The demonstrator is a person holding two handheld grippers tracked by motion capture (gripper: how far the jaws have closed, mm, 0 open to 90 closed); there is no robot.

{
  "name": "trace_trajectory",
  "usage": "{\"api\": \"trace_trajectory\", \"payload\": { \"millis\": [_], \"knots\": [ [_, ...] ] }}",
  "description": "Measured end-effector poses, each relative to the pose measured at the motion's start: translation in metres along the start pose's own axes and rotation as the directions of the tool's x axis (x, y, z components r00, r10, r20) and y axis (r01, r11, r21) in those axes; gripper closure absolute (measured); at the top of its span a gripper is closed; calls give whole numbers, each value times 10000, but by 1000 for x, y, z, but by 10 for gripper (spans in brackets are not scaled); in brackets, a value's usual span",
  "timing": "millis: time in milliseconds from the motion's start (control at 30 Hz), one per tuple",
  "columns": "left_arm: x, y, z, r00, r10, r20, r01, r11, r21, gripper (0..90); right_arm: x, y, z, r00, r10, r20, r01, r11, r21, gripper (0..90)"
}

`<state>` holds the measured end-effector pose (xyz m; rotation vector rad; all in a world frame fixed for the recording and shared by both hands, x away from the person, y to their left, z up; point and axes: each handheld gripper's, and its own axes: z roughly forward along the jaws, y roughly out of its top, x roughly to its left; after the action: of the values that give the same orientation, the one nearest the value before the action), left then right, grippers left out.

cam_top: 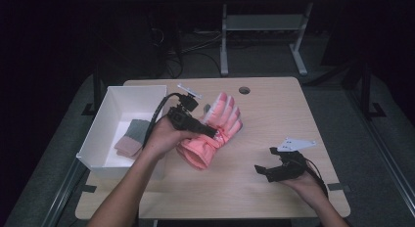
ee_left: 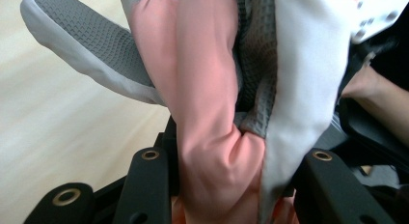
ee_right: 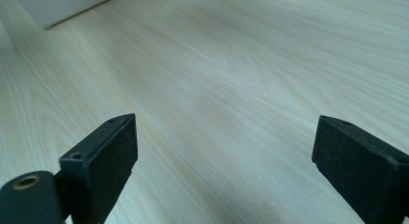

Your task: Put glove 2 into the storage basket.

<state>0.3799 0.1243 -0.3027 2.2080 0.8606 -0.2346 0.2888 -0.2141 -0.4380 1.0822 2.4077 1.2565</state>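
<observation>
Light wood worktop (cam_top: 254,139) w/ rounded corners; a round cable hole (cam_top: 244,90) at the far edge, dark floor and a metal frame stand (cam_top: 264,36) beyond it.

White box (cam_top: 100,134), open top, sits on the worktop's left part, overhanging the left edge a bit. Inside it lies a grey-and-tan glove (cam_top: 131,138), flat on the box floor, toward the box's right wall.

Pink glove (cam_top: 215,129) is just right of the box, mid-worktop: cuff end hangs toward the near side, finger end points to the far side, w/ white-grey palm fabric showing. Whether its low end touches the wood I can't tell from the high view.

Left gripper (cam_top: 208,129) is between box and glove, its fingers clamped on the pink glove's middle; the left hand (cam_top: 164,138) and gripper body stand in front of the box's right wall and hide part of it. Right gripper (cam_top: 260,170) is well apart, near-right on the worktop, fingers spread wide, nothing between them.

Left gripper view adds what the high view can't: bunched pink fabric (ee_left: 212,151) pinched between the two black fingers (ee_left: 144,185), a grey textured palm patch (ee_left: 96,45) and white lining folding over. Right gripper view: bare wood grain (ee_right: 231,79) between its wide-open fingers (ee_right: 103,156), and the box's white corner (ee_right: 58,4) top left.
</observation>
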Motion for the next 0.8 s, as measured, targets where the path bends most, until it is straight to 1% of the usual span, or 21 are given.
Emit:
{"api": "trace_trajectory", "payload": {
  "millis": [100,133,167,267,300,333,367,400,433,467,500,533,567,600,633,667,700,733,800],
  "knots": [
    [4,2,-22,9998,-173,-131,169,9995,-283,605,-1,-1,3,10000,57,-7,-57,10000,58,75],
    [4,2,-22,9998,-173,-131,169,9995,-283,605,-1,-1,3,10000,57,-7,-57,10000,58,75],
    [6,4,-37,9992,-241,-321,228,9989,-404,605,-2,-2,3,10000,16,28,-16,10000,36,74],
    [10,5,-58,9975,-322,-632,281,9975,-655,604,-3,-3,2,10000,43,65,-43,10000,-18,70],
    [12,5,-65,9966,-404,-719,347,9963,-790,605,-3,-3,3,10000,56,80,-56,10000,-2,70],
    [12,5,-65,9966,-404,-719,347,9963,-790,605,-4,-4,3,9999,11,103,-11,10000,14,70],
    [16,3,-78,9946,-526,-892,434,9938,-1023,605,-5,-4,3,9999,11,124,-11,10000,3,70],
    [16,3,-78,9946,-526,-892,434,9938,-1023,604,-5,-5,3,9999,42,117,-42,10000,26,70],
    [21,-1,-91,9921,-697,-1045,567,9908,-1226,604,-5,-5,3,9999,103,122,-104,9999,52,70],
    [21,-1,-91,9921,-697,-1045,567,9908,-1226,604,-5,-5,3,9999,103,122,-104,9999,52,70],
    [27,-5,-104,9882,-910,-1229,734,9873,-1405,604,-6,-5,3,9998,108,160,-108,9999,32,70],
    [27,-5,-104,9882,-910,-1229,734,9873,-1405,605,-6,-5,3,9998,110,170,-111,9999,29,70],
    [36,-11,-115,9831,-1147,-1424,915,9829,-1595,604,-6,-5,3,9997,140,182,-141,9999,42,70],
    [36,-11,-115,9831,-1147,-1424,915,9829,-1595,604,-6,-5,3,9997,140,182,-141,9999,42,70],
    [44,-17,-126,9769,-1436,-1585,1147,9773,-1780,605,-7,-5,3,9997,128,191,-129,9999,49,70],
    [49,-20,-130,9735,-1549,-1683,1233,9751,-1842,604,-7,-5,4,9997,148,189,-149,9999,54,70],
    [53,-24,-135,9690,-1724,-1772,1370,9710,-1959,604,-7,-5,4,9997,124,190,-126,9999,70,70],
    [58,-27,-139,9656,-1833,-1844,1458,9690,-1996,604,-7,-5,4,9998,113,176,-114,9999,97,71],
    [67,-34,-145,9564,-2169,-1957,1734,9606,-2173,604,-7,-6,4,9998,143,167,-145,9998,144,71]
  ]
}}
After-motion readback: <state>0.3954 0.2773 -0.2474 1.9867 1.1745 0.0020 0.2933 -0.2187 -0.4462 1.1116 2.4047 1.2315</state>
